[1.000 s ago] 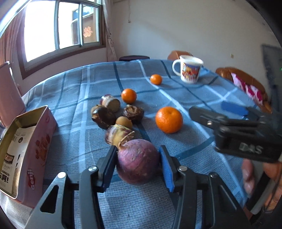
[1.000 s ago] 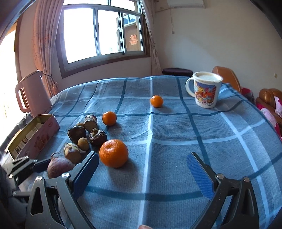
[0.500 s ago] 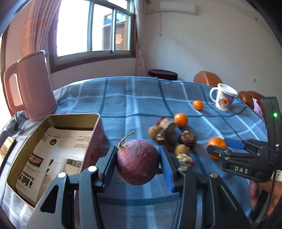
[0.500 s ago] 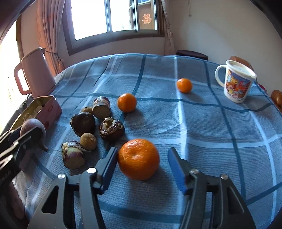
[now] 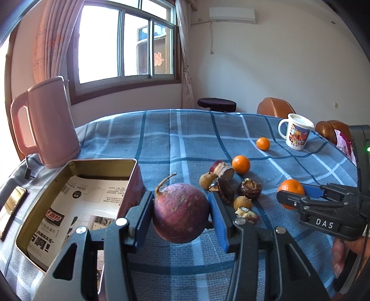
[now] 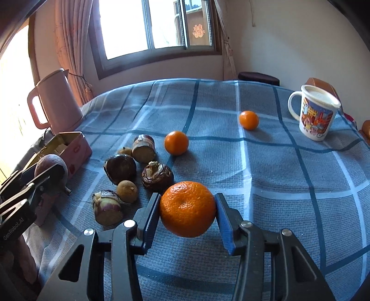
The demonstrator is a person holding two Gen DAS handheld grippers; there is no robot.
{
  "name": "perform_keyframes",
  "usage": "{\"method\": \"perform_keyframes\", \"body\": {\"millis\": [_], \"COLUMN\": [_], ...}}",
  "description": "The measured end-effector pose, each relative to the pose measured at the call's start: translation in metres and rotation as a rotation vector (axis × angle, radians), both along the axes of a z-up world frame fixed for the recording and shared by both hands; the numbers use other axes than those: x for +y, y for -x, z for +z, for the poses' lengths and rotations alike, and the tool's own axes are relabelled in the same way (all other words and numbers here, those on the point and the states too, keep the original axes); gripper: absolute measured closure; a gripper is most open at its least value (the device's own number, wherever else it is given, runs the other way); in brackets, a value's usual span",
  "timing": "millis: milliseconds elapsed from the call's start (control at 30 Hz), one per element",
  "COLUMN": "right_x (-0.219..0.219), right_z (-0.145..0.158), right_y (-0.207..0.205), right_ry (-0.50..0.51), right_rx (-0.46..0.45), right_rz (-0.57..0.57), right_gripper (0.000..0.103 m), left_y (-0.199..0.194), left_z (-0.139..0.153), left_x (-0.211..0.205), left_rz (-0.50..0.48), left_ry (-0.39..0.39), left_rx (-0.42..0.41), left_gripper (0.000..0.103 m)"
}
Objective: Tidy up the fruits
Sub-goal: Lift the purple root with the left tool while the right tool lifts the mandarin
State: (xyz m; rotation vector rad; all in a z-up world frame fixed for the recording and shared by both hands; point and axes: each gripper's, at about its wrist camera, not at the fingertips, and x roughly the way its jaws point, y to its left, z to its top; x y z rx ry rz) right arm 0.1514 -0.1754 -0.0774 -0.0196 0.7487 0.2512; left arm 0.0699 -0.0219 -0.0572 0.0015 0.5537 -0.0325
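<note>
Just beside tin (image 5: 133,183) rim (radish (image 5: 181,213))

Your setting: home dining room. Checked tablecloth (image 6: 266,162), pink kettle (image 5: 46,122), cartoon mug (image 6: 315,113), curtained window (image 5: 124,44), wall air-conditioner (image 5: 231,14).
</note>
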Motion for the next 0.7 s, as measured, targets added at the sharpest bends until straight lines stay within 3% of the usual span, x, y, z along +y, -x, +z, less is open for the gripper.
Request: {"method": "perform_keyframes", "body": {"millis": [700], "right_x": [0.012], "right_z": [0.015], "right_y": [0.024], "right_ry": [0.015], "right_rx": [-0.146], "right_rz": [0.064], "right_gripper": [0.054], "left_y": [0.013], "left_z": [0.006], "left_x": [-0.004], "left_rz": [0.003], "left_ry": [-0.029], "left_rx": [-0.072], "left_gripper": [0.053]}}
